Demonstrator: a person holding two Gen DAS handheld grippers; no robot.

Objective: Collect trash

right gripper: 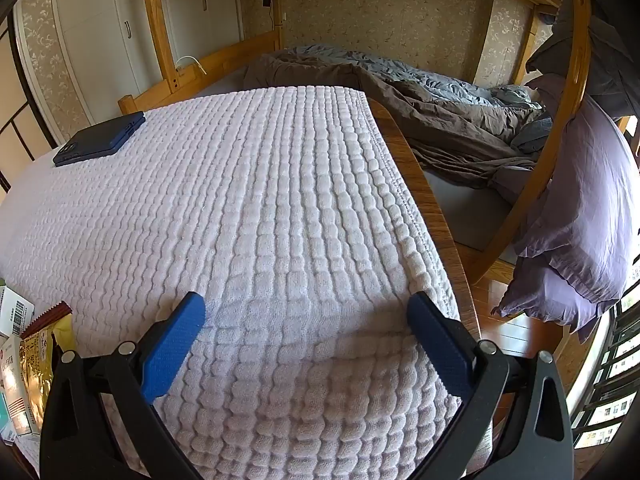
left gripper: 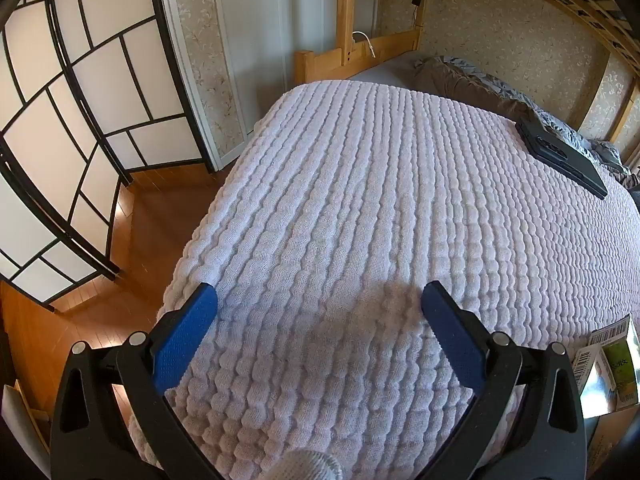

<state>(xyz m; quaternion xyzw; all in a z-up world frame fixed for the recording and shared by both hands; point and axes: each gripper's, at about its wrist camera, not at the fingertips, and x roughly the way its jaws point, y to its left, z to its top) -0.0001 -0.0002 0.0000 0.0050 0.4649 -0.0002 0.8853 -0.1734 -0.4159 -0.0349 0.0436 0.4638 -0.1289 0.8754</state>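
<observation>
My left gripper point(left gripper: 320, 300) is open over the near edge of a white waffle-weave cloth point(left gripper: 380, 200) that covers a table, nothing between its blue pads. My right gripper point(right gripper: 306, 310) is open too, over the same cloth point(right gripper: 240, 200) near its right edge. Trash lies at the near edge between the two hands: a white carton with barcodes and a green label point(left gripper: 612, 364) at the far right of the left wrist view, and a gold foil packet point(right gripper: 38, 364) with a barcoded white box point(right gripper: 16, 312) at the far left of the right wrist view.
A dark blue flat case point(left gripper: 560, 156) point(right gripper: 100, 140) lies on the cloth's far side. The table's wooden edge point(right gripper: 436, 208) shows at right. Beyond stand a wooden bunk bed with rumpled grey bedding point(right gripper: 420, 96), a purple pillow point(right gripper: 580, 208) and a paper folding screen point(left gripper: 60, 100).
</observation>
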